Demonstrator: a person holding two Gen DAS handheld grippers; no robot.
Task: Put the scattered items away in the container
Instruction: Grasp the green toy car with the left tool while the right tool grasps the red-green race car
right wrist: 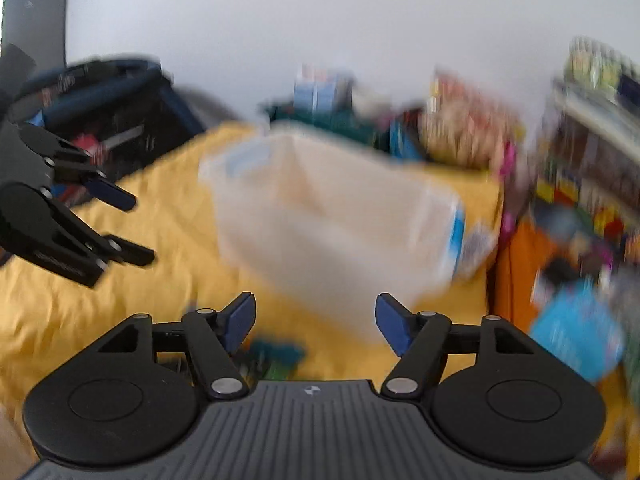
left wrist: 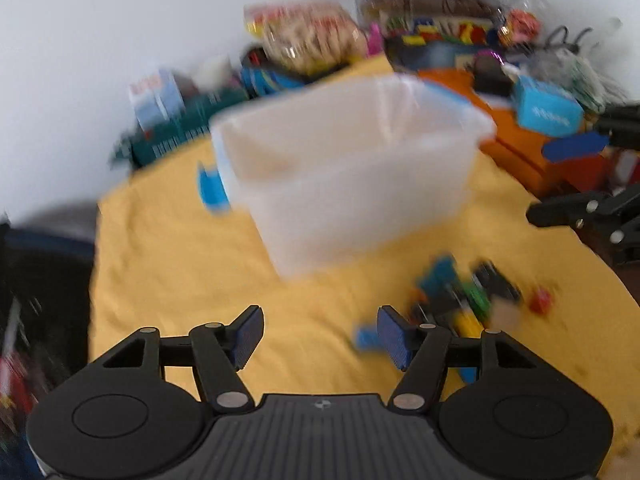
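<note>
A translucent plastic container (left wrist: 348,168) (right wrist: 332,216) stands on the yellow cloth (left wrist: 172,264), blurred in both views. A pile of small colourful toy pieces (left wrist: 460,300) lies in front of it to the right, with a red piece (left wrist: 542,300) beside it and a blue piece (left wrist: 366,338) nearer. My left gripper (left wrist: 320,336) (right wrist: 136,228) is open over bare cloth, nothing between its fingers. My right gripper (right wrist: 316,320) (left wrist: 560,182) is open too and holds nothing. It hovers above some toy pieces (right wrist: 276,356) in front of the container.
Clutter lines the back: a snack bag (left wrist: 308,36), a shelf of books and toys (left wrist: 432,4), an orange box (left wrist: 520,148) with a blue box (left wrist: 548,112) on it. A dark bag (right wrist: 108,120) sits off the cloth's left edge. A blue object (left wrist: 212,192) lies left of the container.
</note>
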